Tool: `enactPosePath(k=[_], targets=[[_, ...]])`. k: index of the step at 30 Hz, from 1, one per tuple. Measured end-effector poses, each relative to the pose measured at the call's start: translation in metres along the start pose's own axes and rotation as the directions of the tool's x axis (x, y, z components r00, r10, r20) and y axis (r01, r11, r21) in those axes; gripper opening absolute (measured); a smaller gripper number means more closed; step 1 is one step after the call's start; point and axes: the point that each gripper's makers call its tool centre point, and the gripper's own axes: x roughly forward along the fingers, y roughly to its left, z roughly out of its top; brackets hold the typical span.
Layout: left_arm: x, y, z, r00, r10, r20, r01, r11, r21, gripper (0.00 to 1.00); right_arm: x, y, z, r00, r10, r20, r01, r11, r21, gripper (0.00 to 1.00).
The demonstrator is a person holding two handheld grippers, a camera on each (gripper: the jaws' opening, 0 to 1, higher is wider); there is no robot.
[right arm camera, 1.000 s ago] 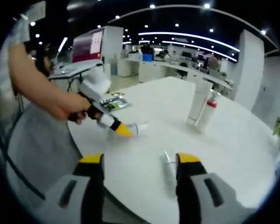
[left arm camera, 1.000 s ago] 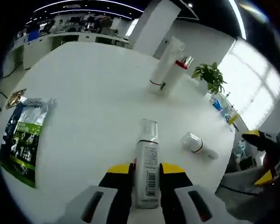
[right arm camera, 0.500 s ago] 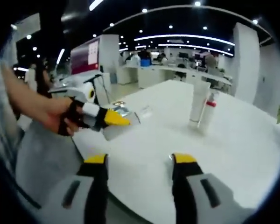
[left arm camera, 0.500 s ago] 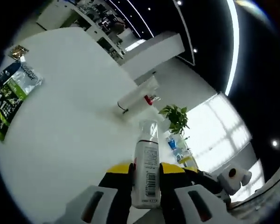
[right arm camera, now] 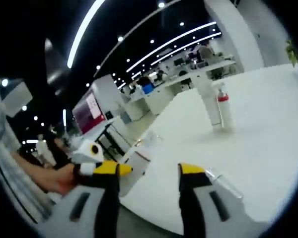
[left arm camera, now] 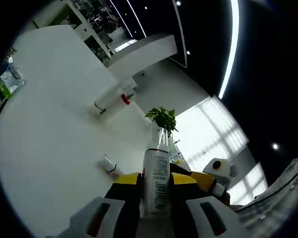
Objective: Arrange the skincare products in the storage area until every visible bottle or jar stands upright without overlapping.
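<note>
Lifted off the worktop since a second ago, the spray bottle rode up between my left gripper's jaws.

Back then it lay flat on the white worktop; at this moment my left gripper was clamped on its lower body, with the clear cap pointing away from me along the jaws, toward a potted plant. Beyond it a small white bottle lay on its side on the worktop, and farther off a tall white tube and a red-collared pump bottle stood just beside each other. A green packet sat at the worktop's far left edge. My right gripper had its jaws apart, holding nothing; in its view the bottle showed between the yellow tips, carried by my left gripper.
</note>
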Motion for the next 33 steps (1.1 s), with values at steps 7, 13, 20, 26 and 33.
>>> enactPosePath(k=[7,13,20,26,33], targets=[[-0.001,-0.01,-0.019,0.997,-0.059,-0.051,0.066,0.986,0.151,0.22,0.002,-0.001,-0.011,0.999,0.032,-0.038,-0.03,0.998,0.061,0.34],[-0.003,-0.01,-0.031,0.994,-0.053,-0.093,0.073,0.972,0.222,0.22,0.0,0.0,-0.011,0.997,0.065,-0.036,-0.059,0.988,0.144,0.22],[-0.001,-0.012,-0.033,0.991,-0.069,-0.112,0.097,0.958,0.27,0.22,-0.005,0.003,-0.012,0.994,0.1,-0.046,-0.089,0.975,0.206,0.2],[0.003,-0.021,-0.035,0.983,-0.14,-0.12,0.165,0.956,0.242,0.23,-0.009,0.012,-0.005,0.987,0.163,-0.014,-0.157,0.969,0.19,0.18],[-0.001,-0.032,-0.032,0.966,-0.243,-0.093,0.25,0.965,0.076,0.35,-0.016,0.028,0.003,0.963,0.269,0.028,-0.268,0.93,0.251,0.18]])
